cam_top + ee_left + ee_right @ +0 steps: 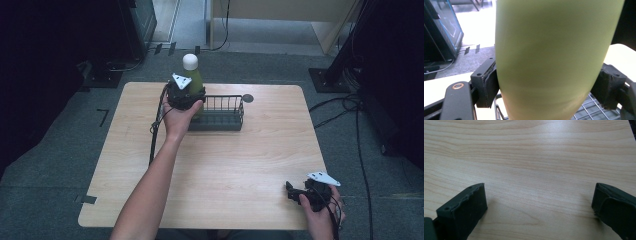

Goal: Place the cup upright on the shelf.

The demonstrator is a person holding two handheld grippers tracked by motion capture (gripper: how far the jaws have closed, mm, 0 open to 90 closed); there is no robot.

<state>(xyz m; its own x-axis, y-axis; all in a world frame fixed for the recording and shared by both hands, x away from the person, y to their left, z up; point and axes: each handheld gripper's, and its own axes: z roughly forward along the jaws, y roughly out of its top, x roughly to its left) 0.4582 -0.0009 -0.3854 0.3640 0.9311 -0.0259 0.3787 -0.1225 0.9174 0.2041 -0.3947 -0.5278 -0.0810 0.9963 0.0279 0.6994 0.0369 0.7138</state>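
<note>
A pale green bottle [194,79] with a white cap stands upright at the left end of a black wire basket [222,112] near the table's far edge. My left gripper [186,92] is shut on the bottle's body; in the left gripper view the bottle [554,60] sits between both pads [489,82], with the basket's wire mesh [589,110] below. My right gripper [292,192] rests low over the table's near right corner, open, with bare wood between its jaws [539,202].
The light wooden table [215,165] has a small dark round disc [247,98] at its far edge beside the basket. Cables [350,107] run on the grey floor to the right, dark equipment stands at the left and right.
</note>
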